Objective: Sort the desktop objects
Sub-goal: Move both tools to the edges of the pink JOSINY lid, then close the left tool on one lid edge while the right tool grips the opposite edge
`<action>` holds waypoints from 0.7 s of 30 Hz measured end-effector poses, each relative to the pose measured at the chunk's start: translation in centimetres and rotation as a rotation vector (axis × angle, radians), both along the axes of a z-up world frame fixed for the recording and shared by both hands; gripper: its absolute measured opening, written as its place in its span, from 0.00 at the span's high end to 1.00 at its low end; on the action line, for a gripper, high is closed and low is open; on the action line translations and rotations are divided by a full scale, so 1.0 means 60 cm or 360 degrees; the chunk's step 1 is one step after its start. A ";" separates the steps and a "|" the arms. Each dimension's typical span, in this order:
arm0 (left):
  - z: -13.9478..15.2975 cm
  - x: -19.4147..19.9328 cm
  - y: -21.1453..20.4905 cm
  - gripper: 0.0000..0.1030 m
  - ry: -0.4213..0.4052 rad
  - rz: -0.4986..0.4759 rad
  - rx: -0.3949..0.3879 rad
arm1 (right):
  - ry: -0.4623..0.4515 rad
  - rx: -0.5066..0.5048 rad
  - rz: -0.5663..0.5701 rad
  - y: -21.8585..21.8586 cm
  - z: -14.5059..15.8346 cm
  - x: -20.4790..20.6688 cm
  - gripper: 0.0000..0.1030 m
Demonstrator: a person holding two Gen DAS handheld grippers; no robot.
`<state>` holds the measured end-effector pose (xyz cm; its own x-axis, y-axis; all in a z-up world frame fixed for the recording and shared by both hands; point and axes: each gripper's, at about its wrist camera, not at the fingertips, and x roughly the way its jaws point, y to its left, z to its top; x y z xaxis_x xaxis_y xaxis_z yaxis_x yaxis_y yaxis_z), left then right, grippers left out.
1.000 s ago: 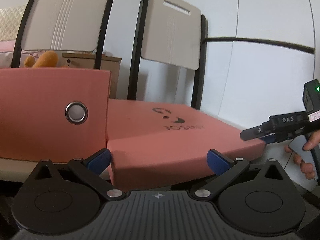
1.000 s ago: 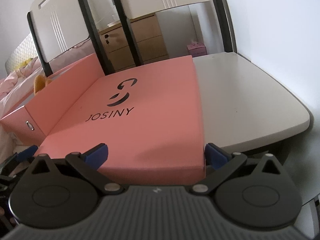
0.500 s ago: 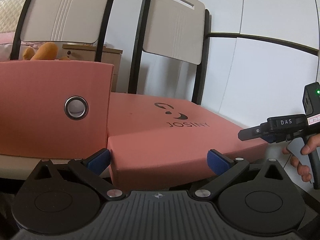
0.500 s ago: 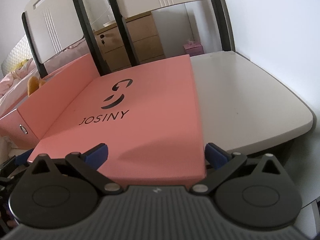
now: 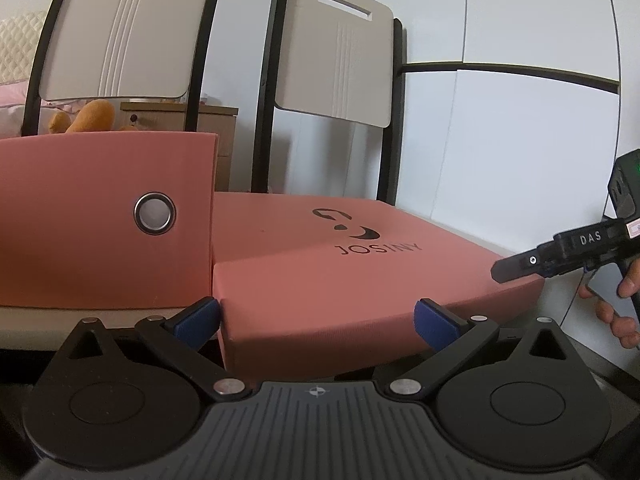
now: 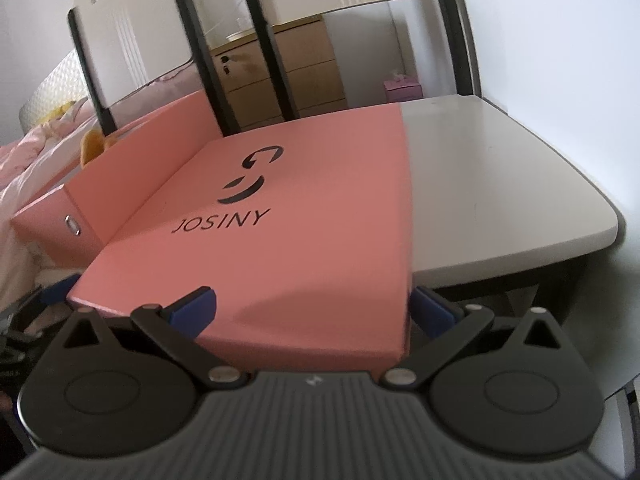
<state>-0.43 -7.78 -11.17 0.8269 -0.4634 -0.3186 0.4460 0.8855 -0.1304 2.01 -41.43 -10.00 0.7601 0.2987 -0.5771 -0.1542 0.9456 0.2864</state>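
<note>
A flat pink lid printed JOSINY lies on the white table, with its near corner jutting over the table edge. To its left stands a taller pink box with a metal ring on its face. My left gripper is open, its blue fingertips spread across the lid's near corner without touching it. My right gripper is open too, at the lid's front edge; its right fingertip sits just off the lid's right corner. The right gripper shows in the left wrist view, held by a hand.
Two white chair backs with black frames stand behind the table. A wooden drawer cabinet and a bed with pink bedding lie beyond. An orange plush toy peeks over the tall box. A white wall bounds the right.
The left gripper has risen a little, so more of the lid's top shows. The right gripper has edged closer to the lid's front edge. Both stay open.
</note>
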 end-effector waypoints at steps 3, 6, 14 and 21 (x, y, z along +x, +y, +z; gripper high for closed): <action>0.000 -0.006 0.001 0.00 0.0000 -0.0004 -0.0004 | 0.0009 0.0006 0.0014 -0.002 0.001 -0.010 0.00; 0.000 -0.007 0.003 0.00 0.0004 -0.0016 -0.0008 | 0.0009 0.0000 0.0028 -0.002 0.001 -0.017 0.00; 0.011 0.037 0.046 0.00 0.0239 -0.0096 -0.0296 | 0.0046 0.0240 -0.0076 -0.034 -0.004 -0.003 0.00; -0.001 0.077 0.088 0.00 0.0465 -0.0137 -0.0608 | 0.0304 0.0928 -0.0256 -0.107 -0.065 0.015 0.00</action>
